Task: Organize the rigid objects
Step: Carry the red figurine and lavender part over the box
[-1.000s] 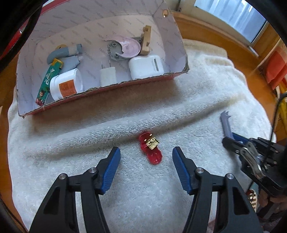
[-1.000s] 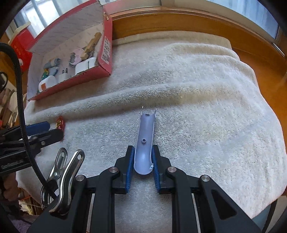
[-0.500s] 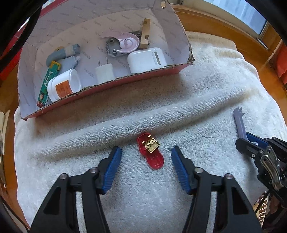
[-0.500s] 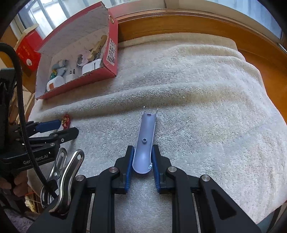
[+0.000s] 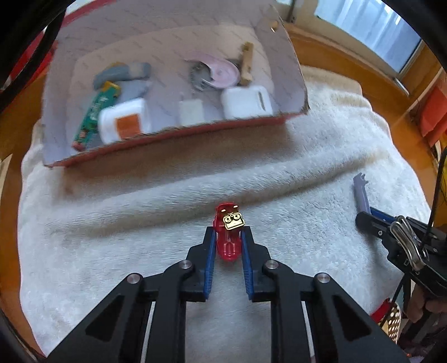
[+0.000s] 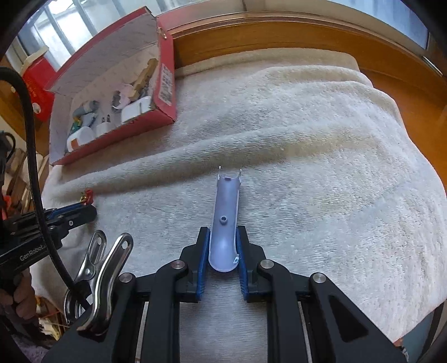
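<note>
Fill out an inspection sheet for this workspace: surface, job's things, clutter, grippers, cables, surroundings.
Surface: white towel, rumpled into a ridge, spread over a wooden ledge.
Job's things: red clip with a brass fitting; lilac plastic shell; red cardboard box on the towel, holding a white tub, a green tube, a white case and other small parts.
Clutter: nothing seen on the towel.
Grippers: left gripper has its jaws shut on the red clip; right gripper has its jaws shut on the lilac plastic shell.
Cables: black cable held by a metal spring clamp.
Surroundings: window behind the ledge.
</note>
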Action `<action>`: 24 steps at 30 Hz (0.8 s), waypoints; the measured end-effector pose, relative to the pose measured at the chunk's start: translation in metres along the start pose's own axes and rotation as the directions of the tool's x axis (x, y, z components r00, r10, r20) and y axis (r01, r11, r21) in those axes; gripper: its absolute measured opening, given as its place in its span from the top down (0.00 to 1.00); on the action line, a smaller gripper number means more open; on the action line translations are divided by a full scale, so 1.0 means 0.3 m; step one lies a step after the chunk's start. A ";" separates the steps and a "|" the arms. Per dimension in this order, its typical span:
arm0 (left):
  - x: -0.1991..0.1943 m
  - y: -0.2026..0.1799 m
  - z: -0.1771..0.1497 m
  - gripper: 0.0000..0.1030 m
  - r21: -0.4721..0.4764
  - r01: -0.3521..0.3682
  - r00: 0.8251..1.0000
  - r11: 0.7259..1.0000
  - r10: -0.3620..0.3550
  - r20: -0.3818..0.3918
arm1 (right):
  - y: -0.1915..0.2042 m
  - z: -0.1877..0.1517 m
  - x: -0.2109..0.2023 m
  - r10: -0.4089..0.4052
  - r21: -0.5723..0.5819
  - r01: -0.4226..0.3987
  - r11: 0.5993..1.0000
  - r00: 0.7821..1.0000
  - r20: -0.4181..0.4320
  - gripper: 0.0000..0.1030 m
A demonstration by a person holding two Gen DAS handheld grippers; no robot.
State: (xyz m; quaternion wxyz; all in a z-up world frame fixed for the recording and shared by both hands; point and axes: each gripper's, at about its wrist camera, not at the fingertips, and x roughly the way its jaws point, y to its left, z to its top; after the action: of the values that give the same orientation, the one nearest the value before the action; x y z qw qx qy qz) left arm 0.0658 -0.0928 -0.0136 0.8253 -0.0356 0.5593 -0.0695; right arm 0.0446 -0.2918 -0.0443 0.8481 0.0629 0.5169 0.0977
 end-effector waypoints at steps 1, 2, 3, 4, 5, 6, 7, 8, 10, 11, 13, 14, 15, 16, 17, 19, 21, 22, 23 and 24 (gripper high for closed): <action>-0.017 0.017 -0.002 0.84 -0.006 -0.001 1.000 1.000 0.001 0.013 | 0.013 0.003 -0.003 0.003 -0.007 -0.003 1.000 1.000 0.003 0.81; -0.032 0.033 -0.002 0.84 -0.014 -0.002 1.000 1.000 0.002 0.026 | 0.034 0.009 -0.006 0.005 -0.020 -0.005 1.000 1.000 0.008 0.81; -0.043 0.044 -0.002 0.84 -0.020 -0.003 0.999 1.000 0.004 0.034 | 0.050 0.013 -0.009 0.007 -0.030 -0.007 1.000 1.000 0.011 0.81; -0.055 0.055 -0.002 0.84 -0.027 -0.006 0.999 1.000 0.007 0.044 | 0.071 0.020 -0.012 0.012 -0.043 -0.012 0.999 1.000 0.016 0.81; -0.065 0.065 -0.001 0.84 -0.031 -0.008 0.999 0.999 0.010 0.051 | 0.085 0.024 -0.014 0.017 -0.051 -0.016 0.999 1.000 0.018 0.81; -0.076 0.078 -0.003 0.84 -0.036 -0.010 0.998 0.999 0.013 0.058 | 0.106 0.030 -0.016 0.022 -0.061 -0.021 0.998 1.000 0.022 0.81; -0.086 0.092 -0.004 0.84 -0.042 -0.013 0.998 0.999 0.016 0.064 | 0.127 0.036 -0.018 0.029 -0.072 -0.028 0.997 0.999 0.026 0.81; -0.090 0.100 -0.001 0.84 -0.047 -0.015 0.997 0.999 0.019 0.068 | 0.145 0.039 -0.018 0.036 -0.079 -0.034 0.996 0.999 0.028 0.81; -0.105 0.126 -0.001 0.84 -0.061 -0.017 0.997 0.998 0.022 0.076 | 0.177 0.048 -0.018 0.050 -0.094 -0.047 0.994 0.998 0.031 0.81; -0.113 0.140 -0.001 0.84 -0.068 -0.019 0.996 0.997 0.024 0.081 | 0.195 0.055 -0.018 0.058 -0.102 -0.054 0.993 0.998 0.032 0.81; -0.123 0.158 0.004 0.84 -0.078 -0.020 0.995 0.997 0.027 0.091 | 0.228 0.060 -0.017 0.071 -0.121 -0.066 0.990 0.997 0.033 0.81; -0.131 0.172 0.003 0.84 -0.082 -0.019 0.995 0.996 0.027 0.098 | 0.246 0.063 -0.019 0.074 -0.132 -0.069 0.989 0.997 0.035 0.81; -0.135 0.178 0.004 0.84 -0.086 -0.020 0.994 0.996 0.028 0.103 | 0.266 0.070 -0.019 0.076 -0.143 -0.070 0.987 0.996 0.037 0.81; -0.140 0.189 0.006 0.84 -0.090 -0.019 0.994 0.996 0.029 0.107 | 0.281 0.073 -0.020 0.079 -0.154 -0.072 0.985 0.996 0.039 0.81; -0.146 0.200 0.007 0.84 -0.094 -0.018 0.993 0.995 0.029 0.112 | 0.301 0.080 -0.021 0.083 -0.165 -0.075 0.983 0.996 0.042 0.81; -0.158 0.216 0.007 0.84 -0.102 -0.017 0.992 0.995 0.030 0.122 | 0.329 0.093 -0.019 0.089 -0.181 -0.079 0.980 0.995 0.045 0.81; -0.162 0.222 0.018 0.84 -0.109 -0.018 0.991 0.994 0.032 0.132 | 0.357 0.107 -0.020 0.095 -0.199 -0.083 0.976 0.994 0.050 0.81; -0.167 0.231 0.025 0.84 -0.110 -0.017 0.990 0.994 0.032 0.138 | 0.365 0.113 -0.022 0.097 -0.205 -0.085 0.975 0.994 0.051 0.81; -0.170 0.236 0.032 0.84 -0.111 -0.018 0.989 0.994 0.033 0.142 | 0.379 0.122 -0.025 0.101 -0.212 -0.088 0.973 0.993 0.053 0.81; -0.174 0.240 0.042 0.84 -0.109 -0.018 0.988 0.994 0.034 0.148 | 0.388 0.129 -0.025 0.104 -0.217 -0.090 0.972 0.993 0.054 0.81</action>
State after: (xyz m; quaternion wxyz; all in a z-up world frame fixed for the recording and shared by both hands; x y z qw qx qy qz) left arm 0.0639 -0.0138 0.0293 0.8625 -0.0780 0.4993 -0.0257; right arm 0.0640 -0.1804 0.0042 0.8605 -0.0003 0.4719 0.1920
